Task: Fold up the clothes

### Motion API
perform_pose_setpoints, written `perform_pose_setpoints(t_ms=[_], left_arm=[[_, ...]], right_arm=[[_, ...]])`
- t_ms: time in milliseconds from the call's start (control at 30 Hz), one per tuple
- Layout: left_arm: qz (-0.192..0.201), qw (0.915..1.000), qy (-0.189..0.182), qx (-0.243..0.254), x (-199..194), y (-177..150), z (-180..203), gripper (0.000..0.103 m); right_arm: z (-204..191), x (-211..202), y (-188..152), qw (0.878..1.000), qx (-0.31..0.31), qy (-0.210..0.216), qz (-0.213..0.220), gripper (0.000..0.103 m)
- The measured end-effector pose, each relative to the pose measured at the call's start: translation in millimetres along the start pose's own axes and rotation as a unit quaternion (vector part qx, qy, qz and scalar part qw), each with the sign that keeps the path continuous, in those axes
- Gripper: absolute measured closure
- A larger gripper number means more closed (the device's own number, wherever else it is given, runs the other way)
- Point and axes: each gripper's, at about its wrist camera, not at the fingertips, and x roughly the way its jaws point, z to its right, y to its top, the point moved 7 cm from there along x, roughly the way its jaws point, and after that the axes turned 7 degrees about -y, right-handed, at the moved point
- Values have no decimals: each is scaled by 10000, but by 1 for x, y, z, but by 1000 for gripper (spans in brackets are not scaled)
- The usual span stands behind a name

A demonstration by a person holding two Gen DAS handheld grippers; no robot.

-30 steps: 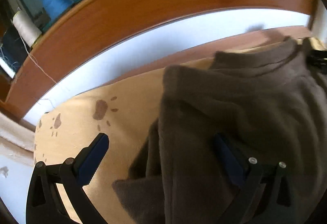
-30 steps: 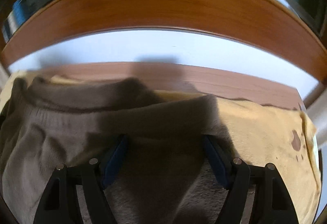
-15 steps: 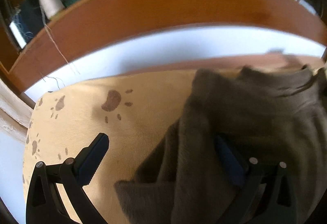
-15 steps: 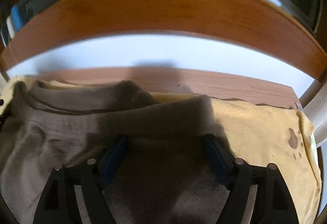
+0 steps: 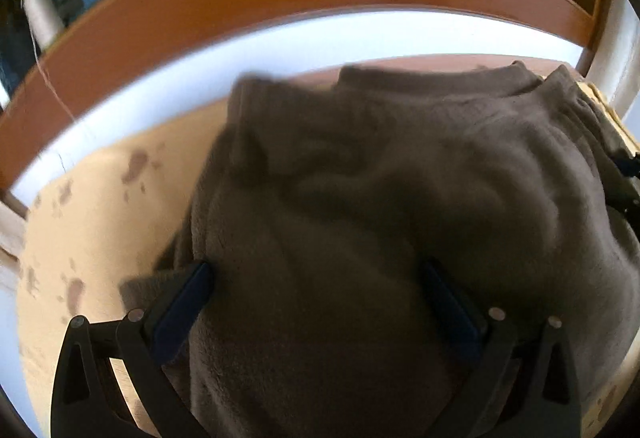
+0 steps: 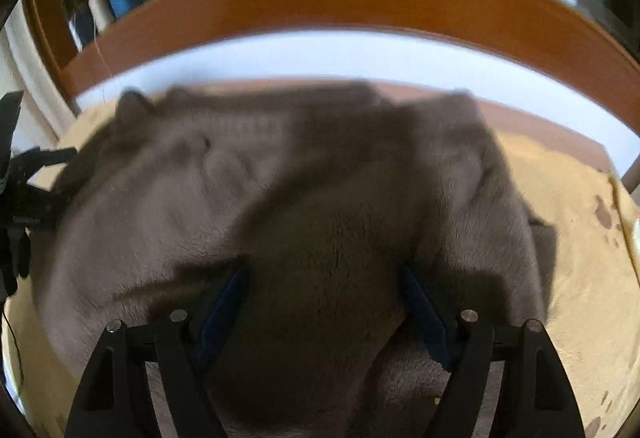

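i hover both tools over the brown fleece garment (image 5: 400,198); left gripper (image 5: 316,302) and right gripper (image 6: 324,302) gape wide, fabric bunched between. next: pinch an edge, fold across.

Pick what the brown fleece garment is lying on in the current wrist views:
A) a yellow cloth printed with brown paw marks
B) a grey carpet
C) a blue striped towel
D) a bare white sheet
A: the brown fleece garment rests on a yellow cloth with brown paw prints, which shows on either side of it in the two wrist views.
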Motion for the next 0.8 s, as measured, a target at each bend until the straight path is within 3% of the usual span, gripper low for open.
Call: perform_pose_setpoints(t_ms=[167, 433, 600, 800], left_arm=[[273, 9992, 244, 136, 3, -3, 3, 0], [515, 9983, 261, 33, -2, -2, 1, 0], [642, 9966, -79, -512, -33, -6, -2, 0], [1073, 9928, -448, -275, -81, -12, 43, 0]], right_arm=[[-4, 11, 2, 9995, -94, -204, 242, 15], [2, 9, 4, 9982, -4, -268, 541, 15], [12, -36, -8, 9959, 523, 156, 718, 14], [55, -108, -53, 9844, 1317, 509, 1046, 14]])
